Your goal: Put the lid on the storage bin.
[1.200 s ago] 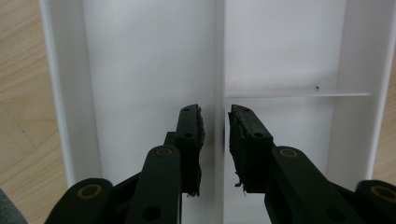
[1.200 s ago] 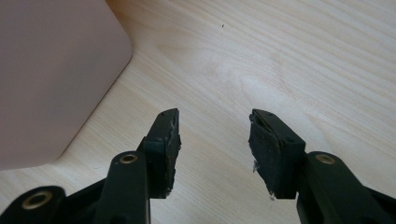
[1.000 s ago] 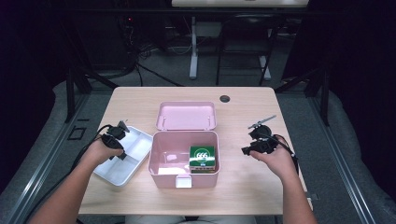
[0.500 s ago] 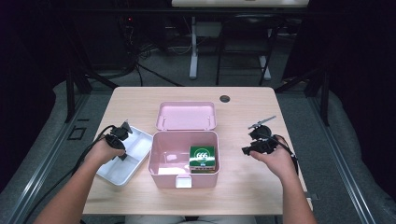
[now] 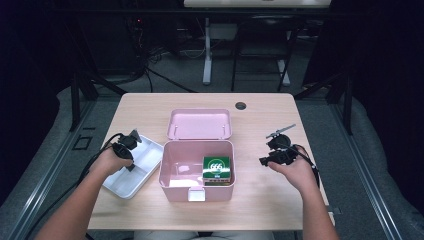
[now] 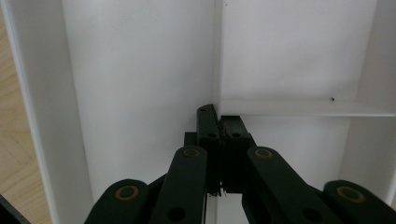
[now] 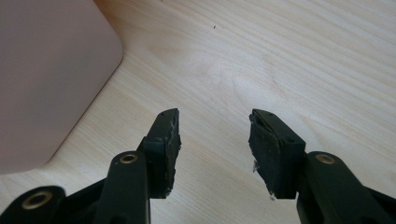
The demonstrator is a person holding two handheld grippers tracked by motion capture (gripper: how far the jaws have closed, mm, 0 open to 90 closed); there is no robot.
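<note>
From the high view I count 1 light wooden table (image 5: 260, 200), 1 open pink plastic box (image 5: 175, 165) near its front edge, 1 pink lid (image 5: 199, 124) lying flat just behind the box, 1 green packet marked 666 (image 5: 217, 167) in the box's right half, and 1 white plastic divided tray (image 5: 142, 165) by the table's left edge, just beside the box. My left hand (image 5: 107, 162) reaches in from the front-left corner and holds my left gripper (image 5: 131, 141) down over the tray. My right hand (image 5: 295, 167) rests near the right edge with my right gripper (image 5: 270, 155) pointing toward the box, apart from it.

In the left gripper view, my 2 black jaws are pressed together with no gap, on a thin upright divider wall of the white tray (image 6: 140, 70), where 2 dividers meet.

In the right gripper view, my 2 jaws stand spread with bare wood (image 7: 280, 56) between them and nothing held; the pink box's rounded corner (image 7: 51, 70) lies at the left.
</note>
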